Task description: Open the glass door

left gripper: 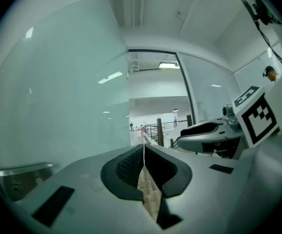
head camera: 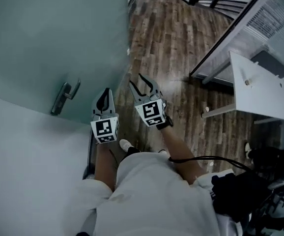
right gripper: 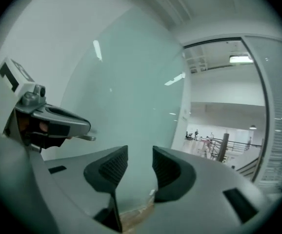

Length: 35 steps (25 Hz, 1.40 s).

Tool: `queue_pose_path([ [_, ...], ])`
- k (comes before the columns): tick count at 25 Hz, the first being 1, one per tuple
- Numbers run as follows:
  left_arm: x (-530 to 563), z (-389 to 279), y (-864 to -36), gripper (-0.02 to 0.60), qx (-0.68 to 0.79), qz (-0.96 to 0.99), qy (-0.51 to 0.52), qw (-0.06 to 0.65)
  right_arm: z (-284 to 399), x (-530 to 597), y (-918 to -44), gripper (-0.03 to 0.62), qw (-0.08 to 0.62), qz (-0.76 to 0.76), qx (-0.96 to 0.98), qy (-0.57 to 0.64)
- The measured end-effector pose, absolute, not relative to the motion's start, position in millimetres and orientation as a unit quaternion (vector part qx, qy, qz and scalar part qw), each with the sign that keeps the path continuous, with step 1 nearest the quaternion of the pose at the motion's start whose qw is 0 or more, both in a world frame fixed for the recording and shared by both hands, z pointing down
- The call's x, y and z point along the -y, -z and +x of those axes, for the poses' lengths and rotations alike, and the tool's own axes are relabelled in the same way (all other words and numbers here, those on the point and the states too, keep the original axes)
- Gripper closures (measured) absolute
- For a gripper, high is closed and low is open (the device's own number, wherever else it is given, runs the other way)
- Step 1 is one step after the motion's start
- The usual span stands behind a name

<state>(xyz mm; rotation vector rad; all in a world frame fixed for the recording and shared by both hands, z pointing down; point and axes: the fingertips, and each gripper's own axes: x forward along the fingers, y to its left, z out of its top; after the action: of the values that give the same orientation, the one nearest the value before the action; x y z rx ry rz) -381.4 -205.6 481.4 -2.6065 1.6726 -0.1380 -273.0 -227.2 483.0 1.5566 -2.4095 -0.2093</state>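
Observation:
The frosted glass door fills the upper left of the head view, and its free edge stands just left of my grippers. Its metal lever handle is left of my left gripper and apart from it. That gripper is shut, jaws together with nothing between them, and it points level past the door's edge towards the hall. My right gripper is just to its right, open and empty, facing the glass door. Neither gripper touches the door or the handle.
A wood floor runs ahead through the doorway. A dark-framed glass partition and a white table stand at the right. A black bag hangs at my lower right. A white wall is at the lower left, a railing far ahead.

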Motion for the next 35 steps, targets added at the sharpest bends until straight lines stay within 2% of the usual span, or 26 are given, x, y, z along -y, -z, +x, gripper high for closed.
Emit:
queue_pose_path([
  [2,206.1,-331.7,-468.2,0.571,-0.512,-0.858,0.035,0.031,-215.7,209.1,-465.8,0.502,0.12,0.573,0.809,0.062],
  [5,197.5,-256.8,-447.8,0.572,-0.46,-0.886,0.019,0.045,-140.9,175.3,-448.9,0.563,0.103,0.625,0.772,0.047],
  [8,177.8,-194.1,-435.1,0.571,-0.419,-0.906,0.011,0.058,-87.4,140.1,-437.7,0.589,0.086,0.66,0.745,0.039],
  [15,124.0,-99.3,-437.3,0.571,-0.369,-0.927,0.004,0.069,0.6,78.7,-432.8,0.589,0.077,0.717,0.692,0.036],
  [27,76.6,-49.2,-437.8,0.572,-0.362,-0.929,0.013,0.078,70.2,25.1,-436.1,0.589,0.033,0.745,0.666,0.007],
  [35,74.8,-66.5,-443.5,0.571,-0.375,-0.923,0.03,0.082,81.5,25.0,-439.3,0.589,-0.002,0.756,0.654,-0.02],
])
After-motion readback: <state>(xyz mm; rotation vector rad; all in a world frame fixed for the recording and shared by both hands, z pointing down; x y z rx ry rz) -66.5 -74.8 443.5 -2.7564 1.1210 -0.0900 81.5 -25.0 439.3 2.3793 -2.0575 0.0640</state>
